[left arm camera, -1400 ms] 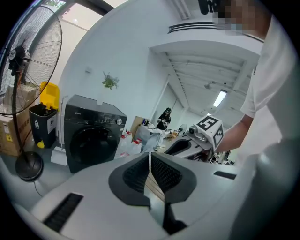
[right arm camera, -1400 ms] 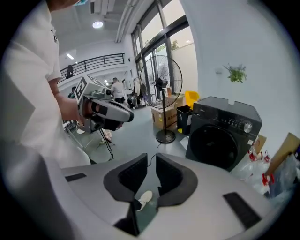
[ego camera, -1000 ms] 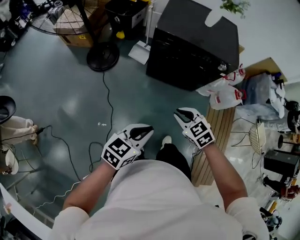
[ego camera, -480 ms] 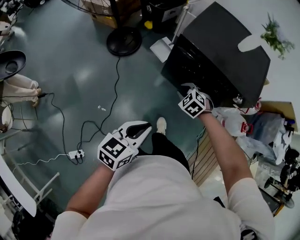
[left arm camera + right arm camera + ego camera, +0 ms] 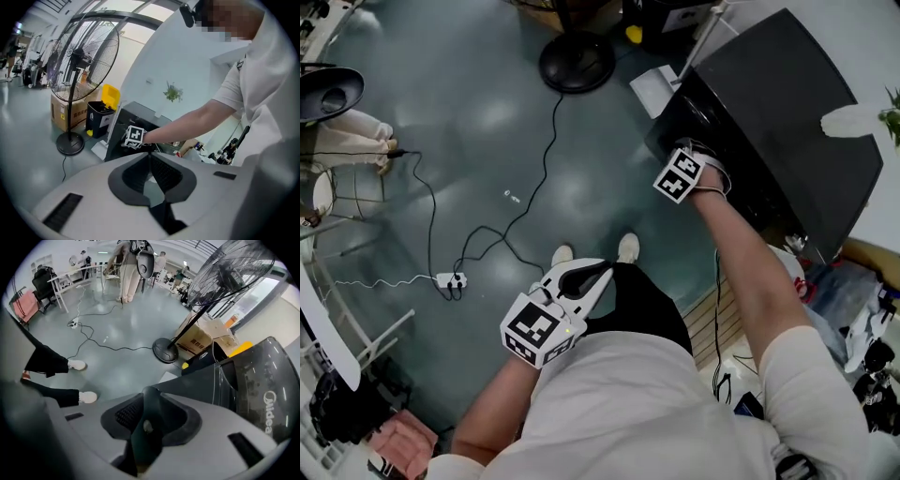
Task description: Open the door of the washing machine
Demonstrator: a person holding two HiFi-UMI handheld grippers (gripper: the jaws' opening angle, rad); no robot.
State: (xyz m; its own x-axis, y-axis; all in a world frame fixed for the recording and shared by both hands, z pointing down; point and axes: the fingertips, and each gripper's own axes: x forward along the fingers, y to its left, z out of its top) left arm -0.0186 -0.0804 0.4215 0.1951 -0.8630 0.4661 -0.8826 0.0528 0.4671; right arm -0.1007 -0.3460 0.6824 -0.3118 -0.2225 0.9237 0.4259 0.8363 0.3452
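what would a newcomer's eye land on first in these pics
The big black washing machine at the upper right of the head view, with the right gripper reaching down toward its front. Its fingers have just been opening, with nothing between them. Next, the left gripper at lower centre, and the round fan base on the floor at top.

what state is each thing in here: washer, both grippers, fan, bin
washing machine, door shut
right gripper, open, jaws have just been opening, nothing between them, down at the machine's front
left gripper, shut, empty, held near the person's waist
fan, standing upright; running or not, cannot tell
bin, yellow lid raised
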